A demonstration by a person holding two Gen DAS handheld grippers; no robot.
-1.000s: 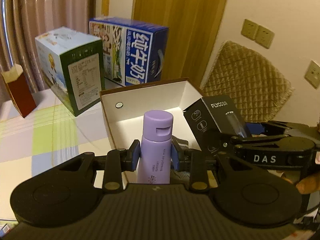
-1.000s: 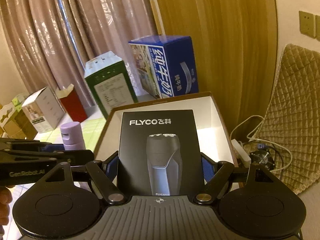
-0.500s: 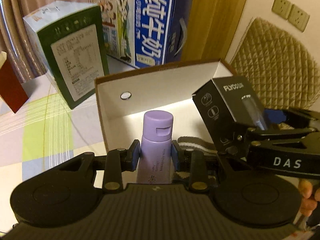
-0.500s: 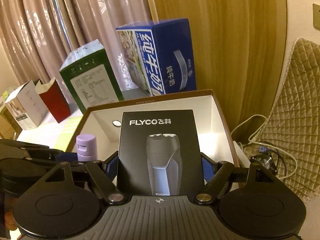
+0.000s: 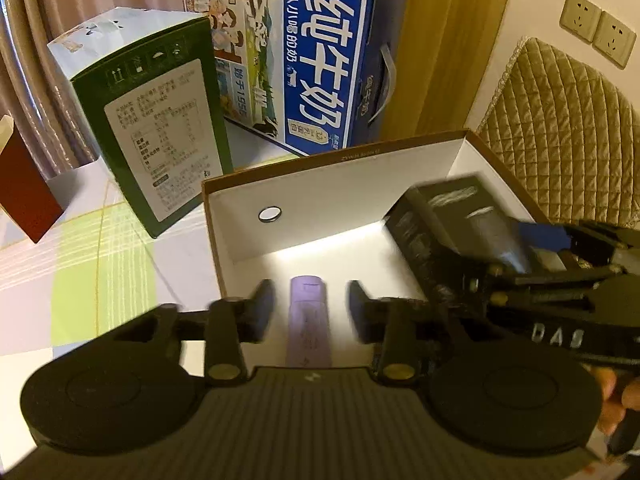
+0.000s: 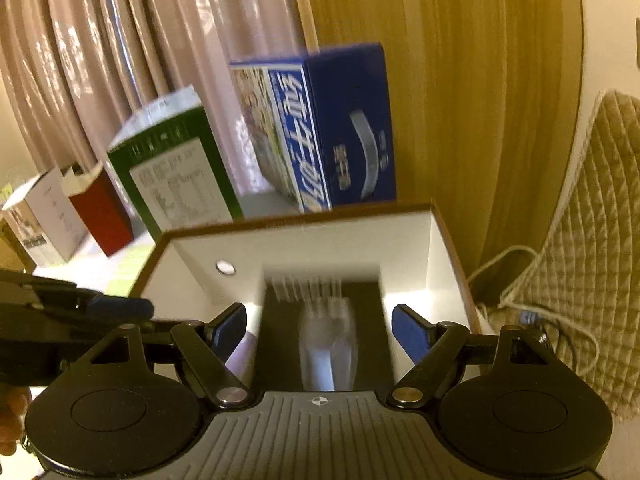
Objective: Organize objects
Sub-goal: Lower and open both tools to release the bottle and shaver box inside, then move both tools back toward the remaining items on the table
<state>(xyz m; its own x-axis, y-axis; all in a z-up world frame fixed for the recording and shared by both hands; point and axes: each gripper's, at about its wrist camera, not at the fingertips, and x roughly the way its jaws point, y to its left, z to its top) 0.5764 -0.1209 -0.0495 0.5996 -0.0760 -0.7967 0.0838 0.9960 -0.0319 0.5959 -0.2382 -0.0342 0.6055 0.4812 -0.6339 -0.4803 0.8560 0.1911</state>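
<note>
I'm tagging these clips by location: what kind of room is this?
Probably a room in a home: pinkish curtains, a quilted chair cushion below wall sockets, and a checked tablecloth with a milk carton.

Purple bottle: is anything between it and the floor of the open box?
Nothing visible. The purple bottle is already down inside the box; the left gripper is opening, pads clear of it.

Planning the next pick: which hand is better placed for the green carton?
Probably left: left gripper sits nearer the green carton, jaws opening clear of the purple bottle; right gripper is farther.
</note>
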